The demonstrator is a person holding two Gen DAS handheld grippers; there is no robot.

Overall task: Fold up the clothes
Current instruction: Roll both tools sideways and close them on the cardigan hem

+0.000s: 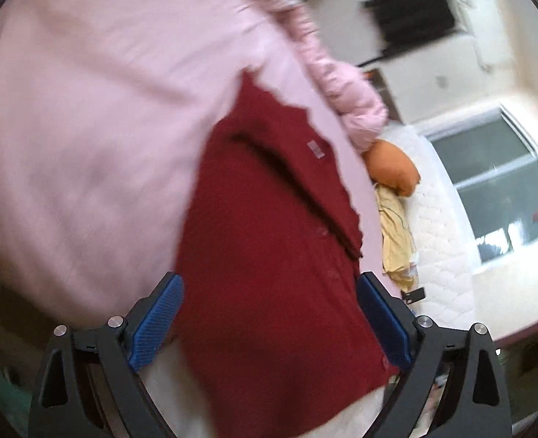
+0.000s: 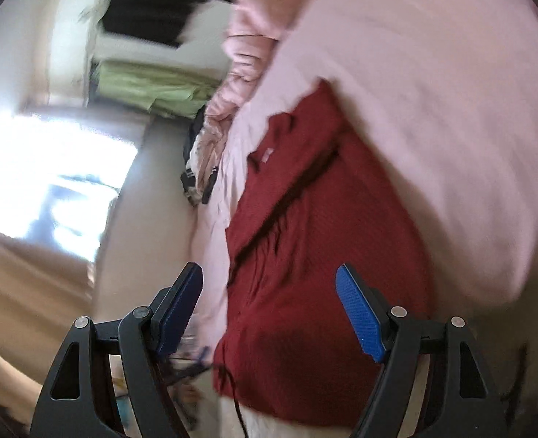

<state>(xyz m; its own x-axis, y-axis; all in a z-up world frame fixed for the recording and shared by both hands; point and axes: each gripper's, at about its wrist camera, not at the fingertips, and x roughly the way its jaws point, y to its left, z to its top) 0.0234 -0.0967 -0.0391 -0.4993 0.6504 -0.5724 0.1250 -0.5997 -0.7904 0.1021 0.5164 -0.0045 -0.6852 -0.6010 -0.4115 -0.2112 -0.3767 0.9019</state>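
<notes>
On the pale pink bed sheet (image 1: 86, 127), a dark red knitted garment (image 1: 269, 255) lies spread flat, its weave fine and ribbed, one long crease running down it and a small pale label (image 1: 315, 149) near its upper edge. The sheet itself is smooth cotton, softly wrinkled. Past the garment's far edge sits a puffy quilted pink jacket (image 1: 345, 87), bunched in rolls; beyond that a rounded orange cushion (image 1: 393, 169) and a limp yellow cloth (image 1: 396, 233) rest on a white quilted mattress (image 1: 448, 237).

Left gripper (image 1: 271, 317): black frame, blue ridged pads (image 1: 156, 325), jaws spread wide over the garment's near end, nothing pinched. Right gripper (image 2: 269, 310): same build, jaws likewise spread above the garment (image 2: 305, 237), pads clear of cloth. Both views are blurred.
</notes>
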